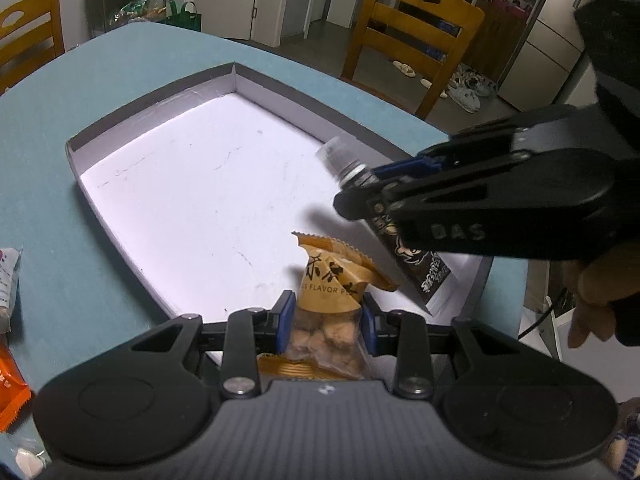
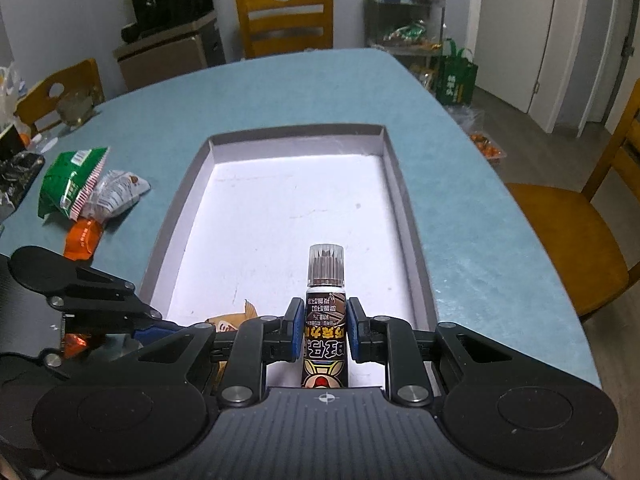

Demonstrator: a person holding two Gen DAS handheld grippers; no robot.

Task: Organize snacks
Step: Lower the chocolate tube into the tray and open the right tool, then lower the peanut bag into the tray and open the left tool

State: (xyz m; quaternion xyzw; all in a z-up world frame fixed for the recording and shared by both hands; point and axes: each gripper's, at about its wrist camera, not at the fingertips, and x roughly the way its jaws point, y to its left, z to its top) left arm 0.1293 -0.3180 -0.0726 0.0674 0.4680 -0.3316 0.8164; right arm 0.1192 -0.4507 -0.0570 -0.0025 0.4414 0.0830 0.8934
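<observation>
Tan packet [image 1: 326, 300] reading "FLAVOR", "BAS" on hand-held gripper [image 1: 372, 184]

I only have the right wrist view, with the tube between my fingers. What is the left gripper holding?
Observer: The left gripper is shut on a tan snack packet with a clear window showing brown pieces.
Operator: Where is it relative to the tray?
Observer: At the near edge of the white tray, beside your right gripper.
Operator: Any snacks left of that gripper that I miss?
Observer: An orange packet lies on the teal table at its left.
</observation>
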